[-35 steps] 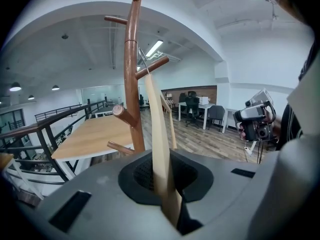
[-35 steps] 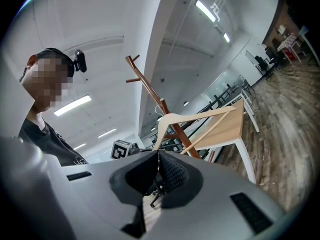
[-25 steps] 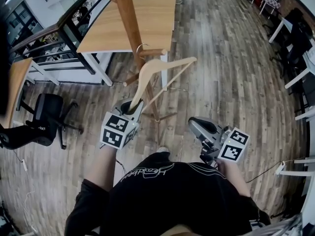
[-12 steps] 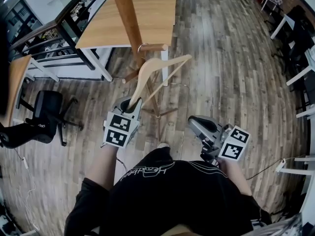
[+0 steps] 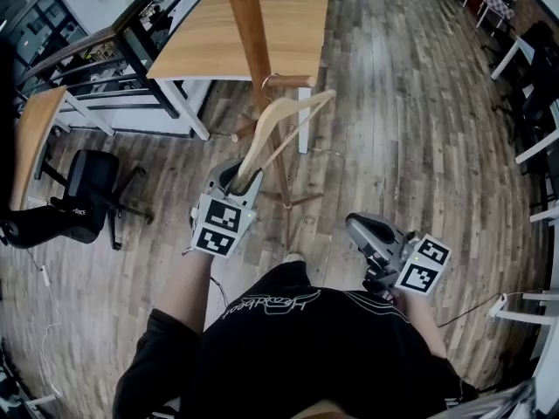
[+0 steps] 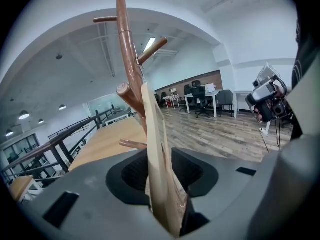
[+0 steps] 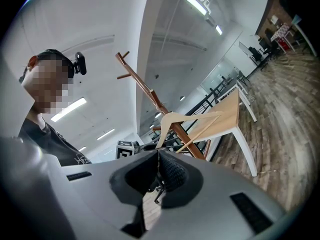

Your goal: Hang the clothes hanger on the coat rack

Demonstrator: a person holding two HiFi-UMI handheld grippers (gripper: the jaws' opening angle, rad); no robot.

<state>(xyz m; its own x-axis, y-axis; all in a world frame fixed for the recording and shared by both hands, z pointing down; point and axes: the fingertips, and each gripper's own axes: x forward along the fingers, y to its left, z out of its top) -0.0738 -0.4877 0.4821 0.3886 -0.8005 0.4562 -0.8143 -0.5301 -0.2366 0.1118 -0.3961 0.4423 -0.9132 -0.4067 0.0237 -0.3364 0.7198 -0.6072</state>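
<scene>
While the head view looks down past a black shirt (image 5: 297, 347), both tools show close to the body. The left gripper (image 5: 238, 180) is raised toward the rack. The right gripper (image 5: 358, 228) is lower and off to the side, well apart from everything else. Only the right gripper view settles that one: its pads meet at the tips with nothing between them. Only the left gripper view looks into the other slot, where the lower end of the clothes hanger (image 5: 262, 133) stands edge-on between jaws that are opening, a dark gap beside the wood. From above, the hanger slants up from that gripper to the coat rack (image 5: 251, 24), its wire hook (image 5: 268, 80) over a short peg (image 5: 297, 81) close to the pole. The right gripper view gives the hanger side-on across the pole, and higher pegs that the head view cuts off. Just behind the rack runs the edge of a wooden table (image 5: 218, 46). An office chair (image 5: 83, 190) stands well apart at the left. To the right the plank floor (image 5: 410, 138) stretches broad as far as white desks (image 5: 534, 144) at the frame's edge.
</scene>
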